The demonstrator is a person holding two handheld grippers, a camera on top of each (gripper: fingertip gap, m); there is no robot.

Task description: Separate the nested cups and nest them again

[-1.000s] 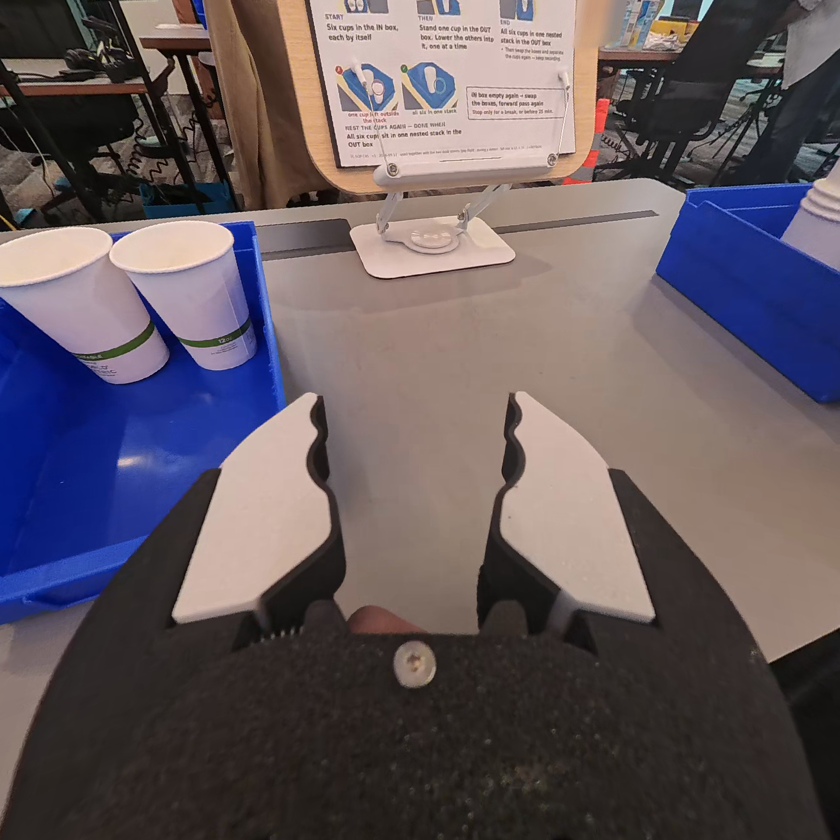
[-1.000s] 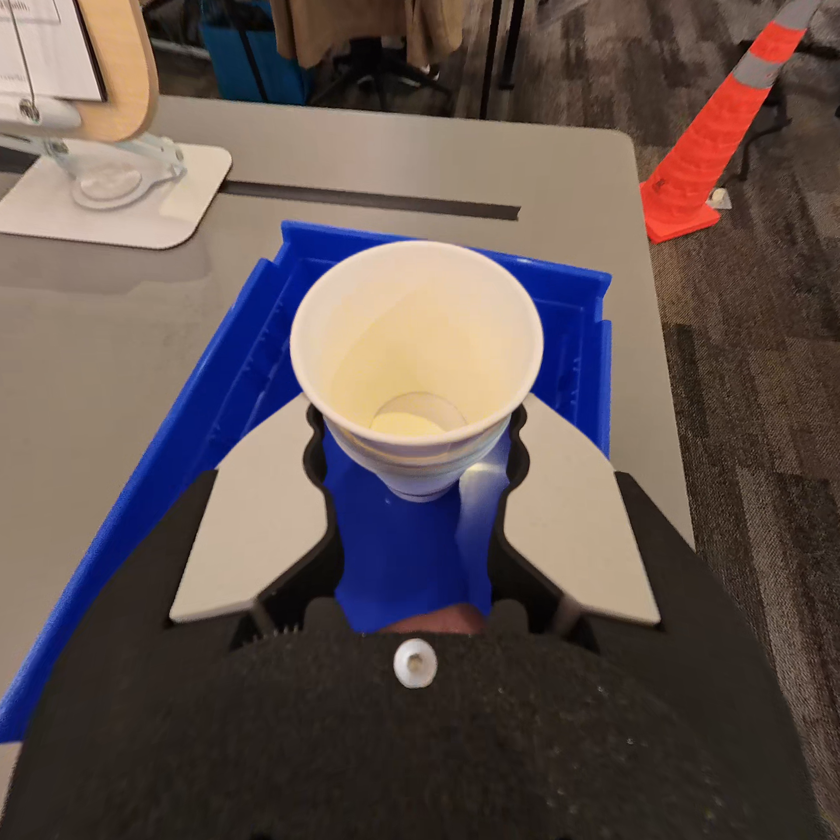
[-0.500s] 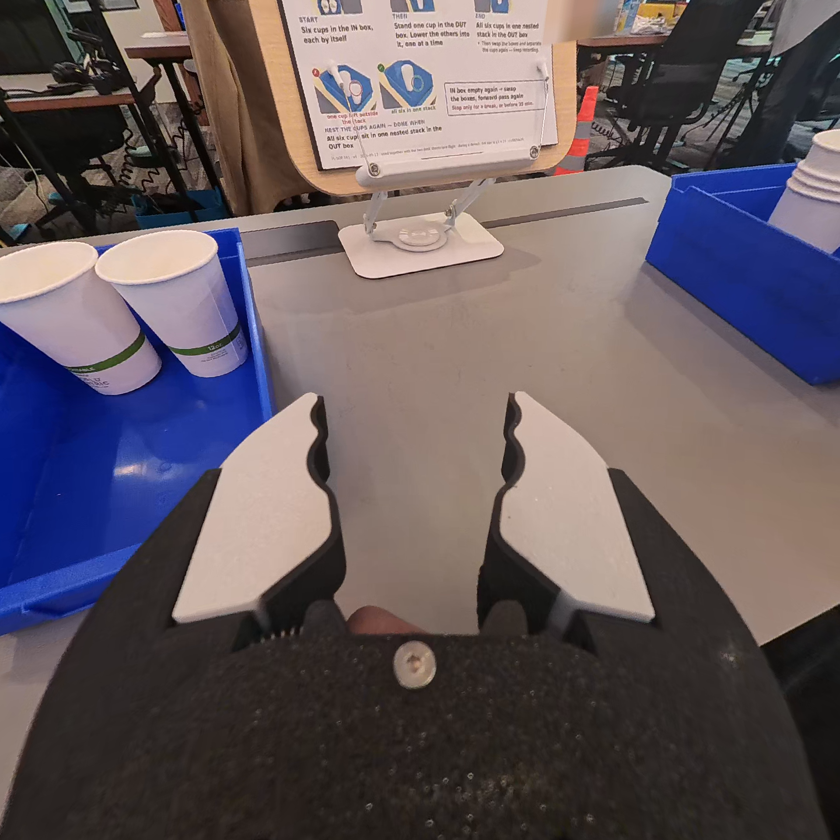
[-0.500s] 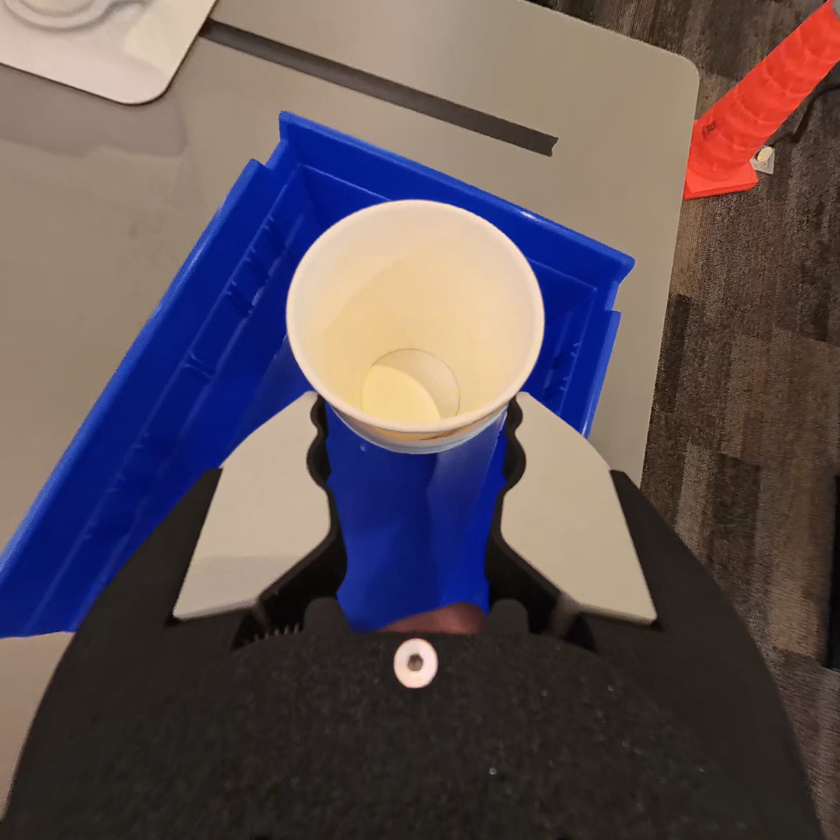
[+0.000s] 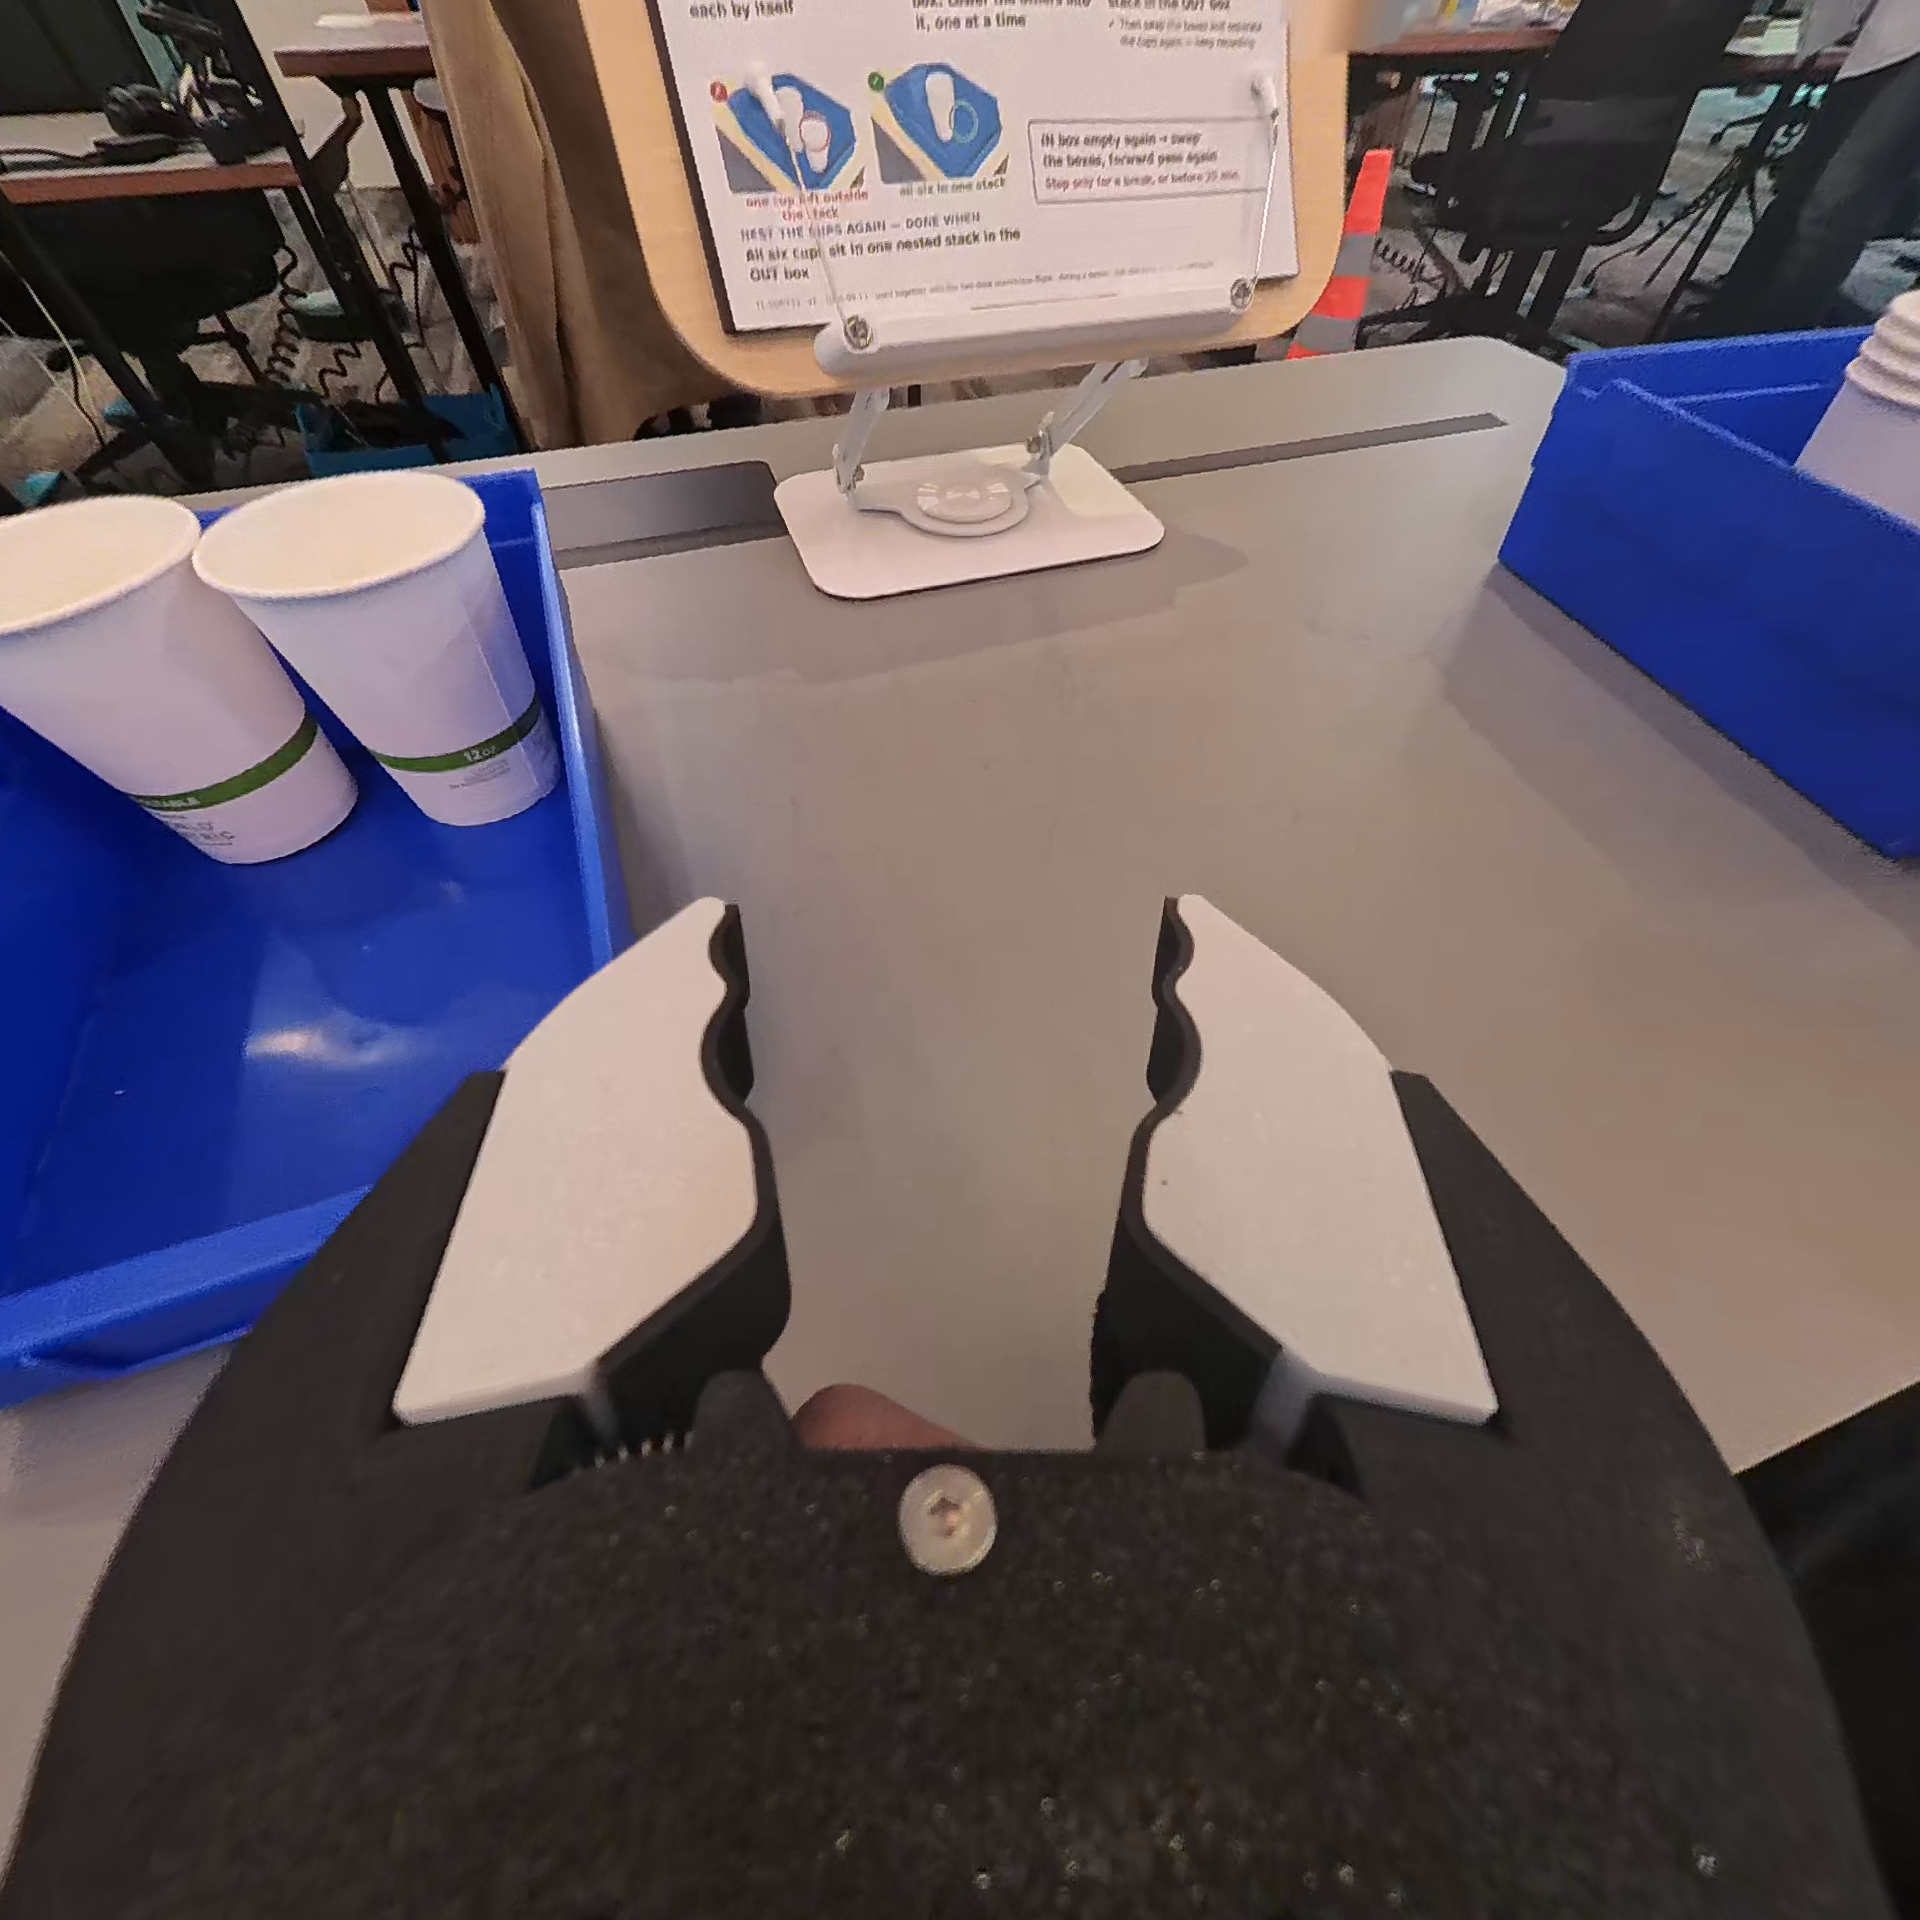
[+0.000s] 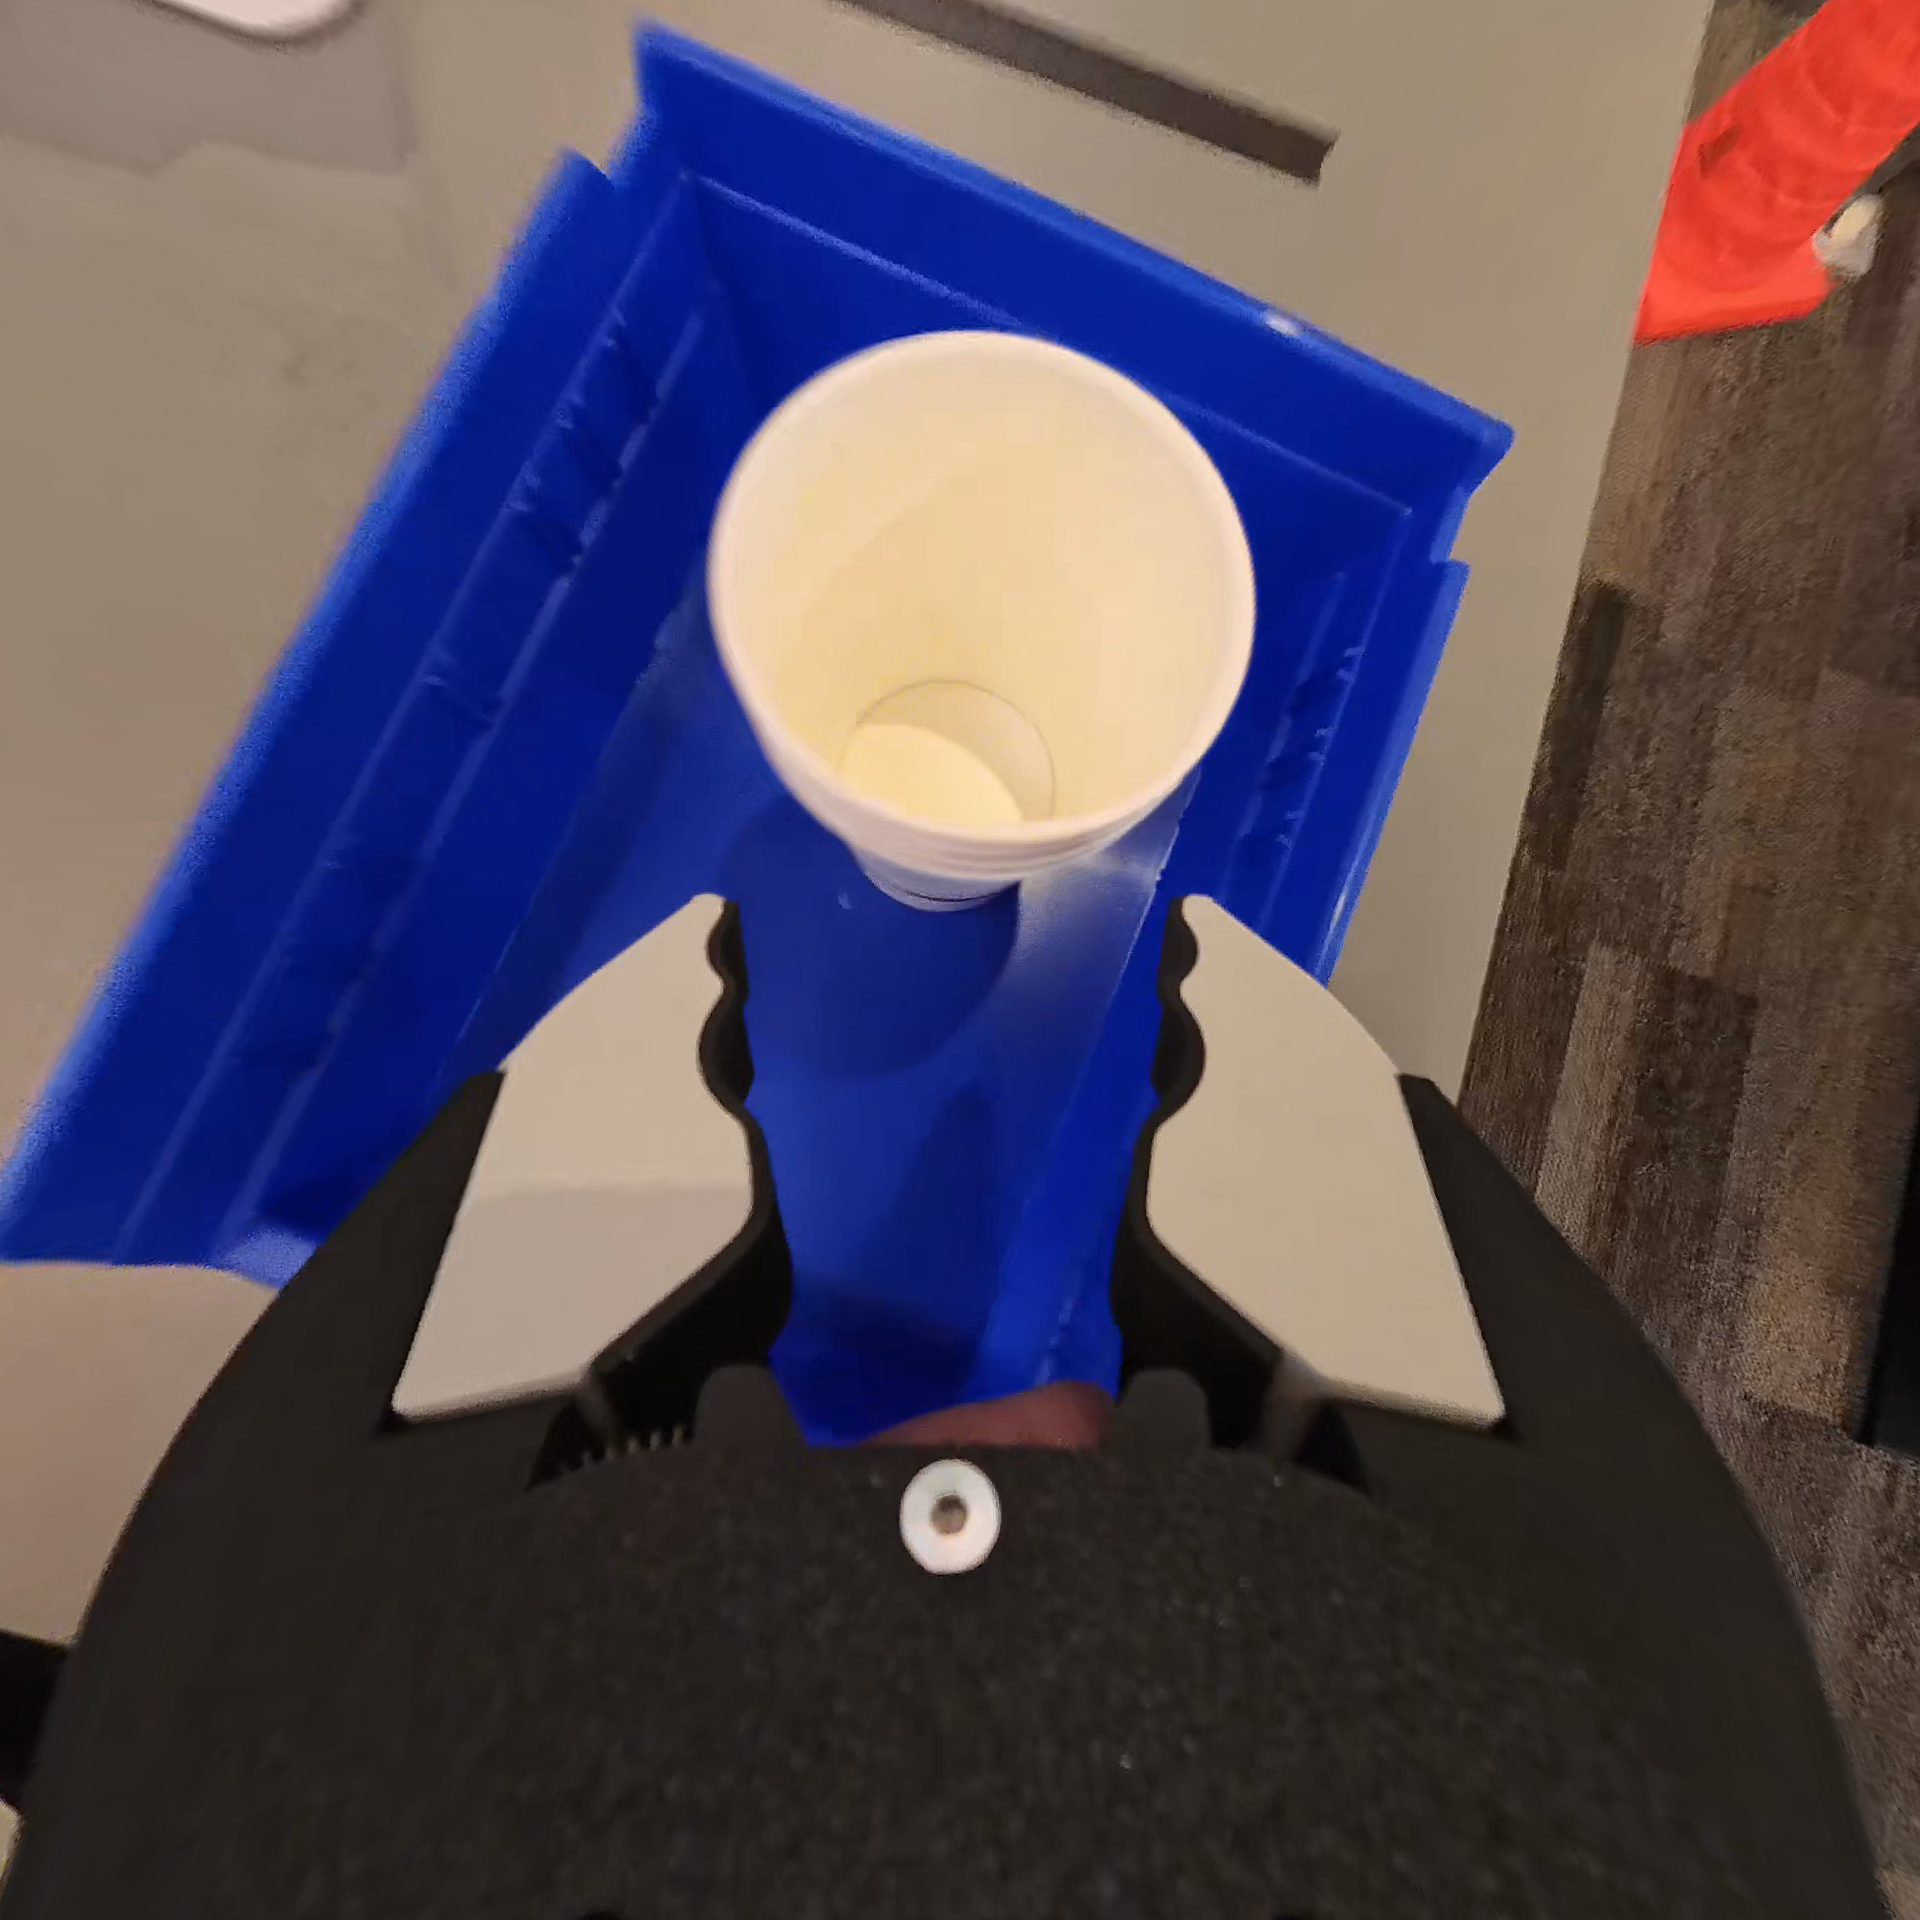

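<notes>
Two single white cups stand side by side in the blue bin at the left of the frame. One nested cup stack stands in the second blue bin, at frame centre. Both the left gripper and the right gripper have fingers apart, holding nothing, above the grey counter.

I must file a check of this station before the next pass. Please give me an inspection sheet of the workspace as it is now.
Surface: grey table, with a dark slot along its far side.
Job's things: two single cups upright in the left blue bin; nested stack upright in the right blue bin.
Clutter: instruction board on a stand.
Grippers: left gripper open over the bare table; right gripper open above the right bin, near the stack, not touching it.
Cables: nothing seen on the table.
Surroundings: orange cone, carpet, other desks and chairs.
</notes>
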